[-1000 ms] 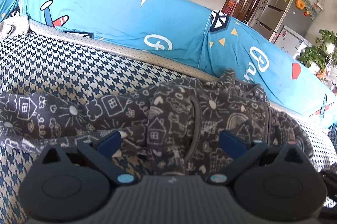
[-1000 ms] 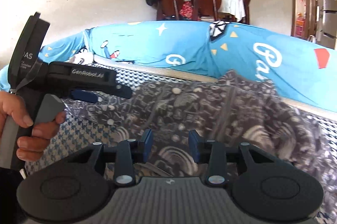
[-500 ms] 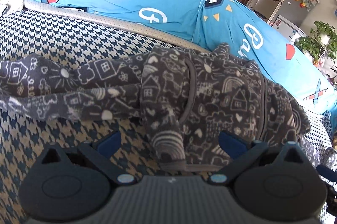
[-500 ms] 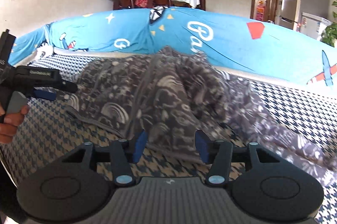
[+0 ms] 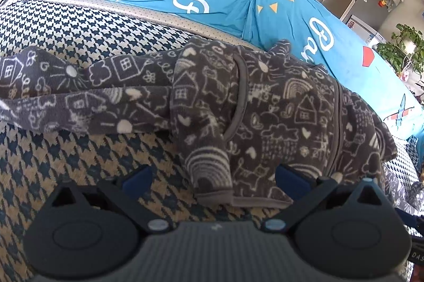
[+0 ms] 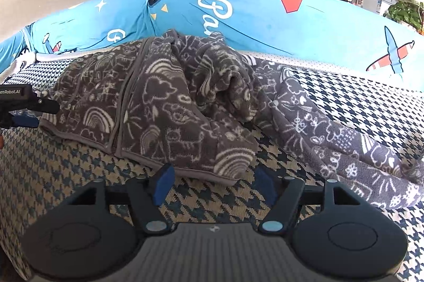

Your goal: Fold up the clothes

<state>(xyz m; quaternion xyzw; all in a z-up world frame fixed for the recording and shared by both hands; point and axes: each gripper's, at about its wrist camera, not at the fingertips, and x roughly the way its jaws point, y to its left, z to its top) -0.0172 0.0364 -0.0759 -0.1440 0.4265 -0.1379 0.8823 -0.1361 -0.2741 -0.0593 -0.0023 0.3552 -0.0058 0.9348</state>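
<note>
Both grippers stand open and hold nothing: the left gripper (image 5: pixel 213 180) hovers over the near hem of the grey patterned garment (image 5: pixel 265 117), the right gripper (image 6: pixel 212 182) just before the same hem. The garment lies bunched on the houndstooth sofa seat (image 6: pixel 79 176), toward its back edge, one sleeve (image 5: pixel 66 93) stretched to the left end. For a clean fold, I would take only one layer at the hem and smooth the lump (image 6: pixel 225 86) in the middle.
</note>
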